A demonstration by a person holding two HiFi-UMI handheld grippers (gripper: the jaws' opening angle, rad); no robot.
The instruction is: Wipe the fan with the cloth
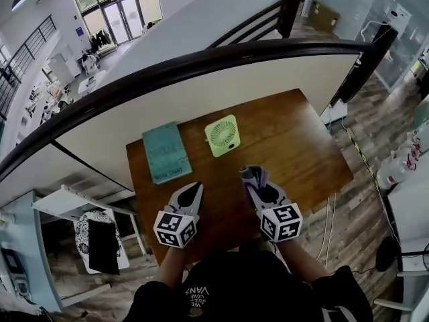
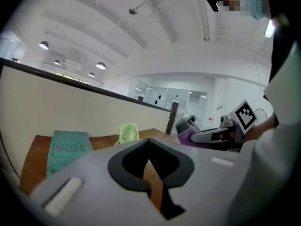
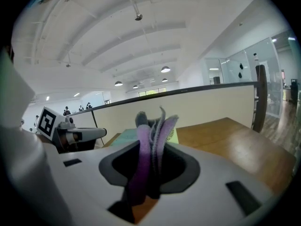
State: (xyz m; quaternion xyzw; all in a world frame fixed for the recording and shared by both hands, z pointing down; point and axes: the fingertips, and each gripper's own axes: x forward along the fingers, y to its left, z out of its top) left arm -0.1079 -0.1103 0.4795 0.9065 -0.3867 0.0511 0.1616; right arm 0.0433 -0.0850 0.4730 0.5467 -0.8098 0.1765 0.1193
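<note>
A small pale green fan (image 1: 222, 135) stands on the brown table (image 1: 301, 146) near its far edge; the left gripper view shows the fan (image 2: 128, 133) ahead, and the right gripper view shows only a sliver of the fan (image 3: 172, 135) behind the cloth. My right gripper (image 1: 249, 174) is shut on a purple and grey cloth (image 1: 253, 177) that sticks up between its jaws (image 3: 153, 140). It hovers over the table a short way in front of the fan. My left gripper (image 1: 194, 192) is shut and holds nothing, left of the right one.
A teal notebook (image 1: 165, 151) lies flat on the table left of the fan, also in the left gripper view (image 2: 68, 150). A white partition wall with a dark rail (image 1: 201, 66) runs behind the table. A chair (image 1: 100, 243) stands at the lower left.
</note>
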